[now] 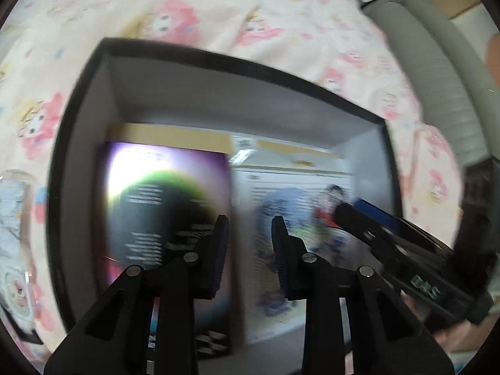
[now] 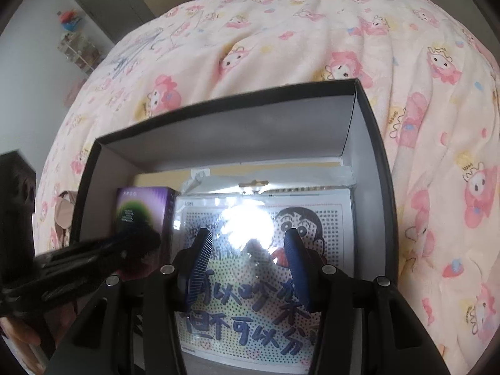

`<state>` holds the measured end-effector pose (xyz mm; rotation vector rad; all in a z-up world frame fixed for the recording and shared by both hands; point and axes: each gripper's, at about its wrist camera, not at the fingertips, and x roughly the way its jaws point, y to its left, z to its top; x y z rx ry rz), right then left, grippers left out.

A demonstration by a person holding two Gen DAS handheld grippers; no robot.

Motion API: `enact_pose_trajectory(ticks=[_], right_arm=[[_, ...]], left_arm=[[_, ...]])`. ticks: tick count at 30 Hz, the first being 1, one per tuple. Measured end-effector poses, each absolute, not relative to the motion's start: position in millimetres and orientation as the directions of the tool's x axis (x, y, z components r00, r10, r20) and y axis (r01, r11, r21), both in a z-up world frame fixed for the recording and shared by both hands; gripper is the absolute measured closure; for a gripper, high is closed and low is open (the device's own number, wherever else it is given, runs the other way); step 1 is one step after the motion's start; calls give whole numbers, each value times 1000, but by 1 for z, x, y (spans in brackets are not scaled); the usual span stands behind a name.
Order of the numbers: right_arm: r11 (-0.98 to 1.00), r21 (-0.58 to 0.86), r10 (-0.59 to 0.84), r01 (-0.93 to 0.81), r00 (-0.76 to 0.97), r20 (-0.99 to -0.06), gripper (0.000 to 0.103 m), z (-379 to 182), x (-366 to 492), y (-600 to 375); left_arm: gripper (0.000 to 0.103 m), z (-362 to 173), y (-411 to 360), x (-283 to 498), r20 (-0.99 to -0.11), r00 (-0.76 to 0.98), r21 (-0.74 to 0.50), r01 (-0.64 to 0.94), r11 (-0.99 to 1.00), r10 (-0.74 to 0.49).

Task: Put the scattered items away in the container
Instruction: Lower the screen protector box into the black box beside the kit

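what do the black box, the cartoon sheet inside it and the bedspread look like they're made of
Black box: looks like stiff cardboard, matte; thin flat walls with crisp folded corners, grey inside.
Cartoon sheet: printed card or paper, apparently in a clear glossy plastic sleeve; it throws a strong white glare.
Bedspread: soft fabric, possibly fleece; it wrinkles in rounded folds, no shine, pink character print.

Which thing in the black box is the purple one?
The small purple box, on the left side inside the black box. The flat cartoon packet beside it is mostly white, with a drawn face and blue writing.
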<state>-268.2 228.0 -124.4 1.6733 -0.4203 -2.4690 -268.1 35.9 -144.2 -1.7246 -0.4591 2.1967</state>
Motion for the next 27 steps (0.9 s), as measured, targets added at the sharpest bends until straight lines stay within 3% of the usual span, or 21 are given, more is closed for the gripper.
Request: enact_pose_trajectory(ticks=[6, 12, 17, 18, 19, 27], right_arm=[[-949, 314, -284, -28, -354, -891, 59, -129, -270, 224], [-959, 282, -258, -28, -327, -909, 58, -136, -269, 222], [-972, 233, -215, -14, -330, -919, 58, -137, -270, 218], [-975, 223, -206, -13, -334, -920, 58, -137, -270, 218], [-976, 218, -201, -13, -337, -920, 58, -136, -270, 218], [-970, 242, -219, -24, -345, -913, 58, -135, -277, 224]], left_arm=[[76, -165, 60, -272, -911, -174, -369, -64, -927, 375], [86, -170, 54, -275, -926, -173, -339, -17, -941, 336], [82, -170, 48, -269, -917, -160, -368, -14, -930, 365], [74, -169, 50, -268, -915, -158, -372, -22, -928, 371], [72, -168, 52, -268, -913, -153, -378, -33, -925, 378], [73, -142, 27, -275, -893, -215, -390, -71, -918, 395]])
